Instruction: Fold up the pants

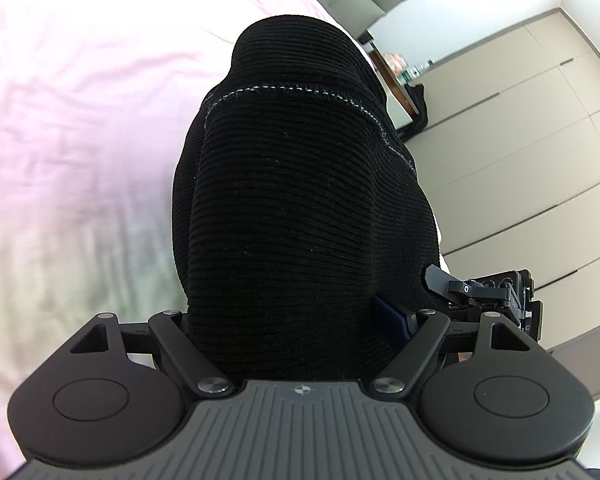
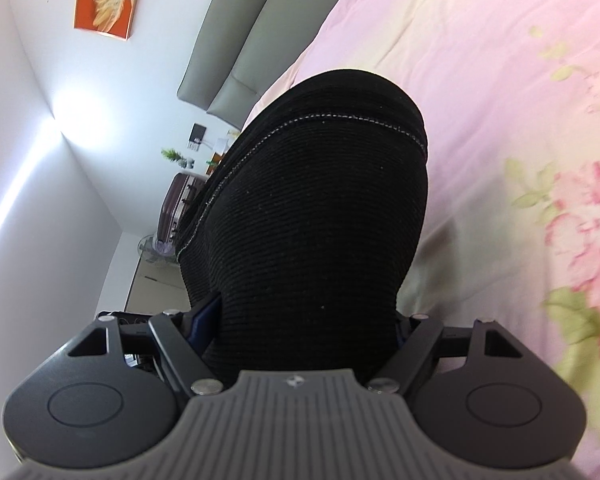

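The black ribbed pants (image 1: 296, 200) fill the middle of the left wrist view, bunched, with a line of pale stitching across them. My left gripper (image 1: 296, 320) is shut on the pants; the cloth hides its fingertips. In the right wrist view the same black pants (image 2: 312, 220) hang bunched in front of the camera. My right gripper (image 2: 304, 328) is shut on the pants, its blue pads (image 2: 204, 320) just showing at the cloth's edge. Both grippers hold the cloth lifted above the bed.
A bed with a pink floral sheet (image 1: 80, 120) lies under the pants; it also shows in the right wrist view (image 2: 520, 160). Beige wardrobe doors (image 1: 520, 140) stand at the right. A grey padded headboard (image 2: 236, 40), a suitcase (image 2: 176, 208) and a white wall are beyond.
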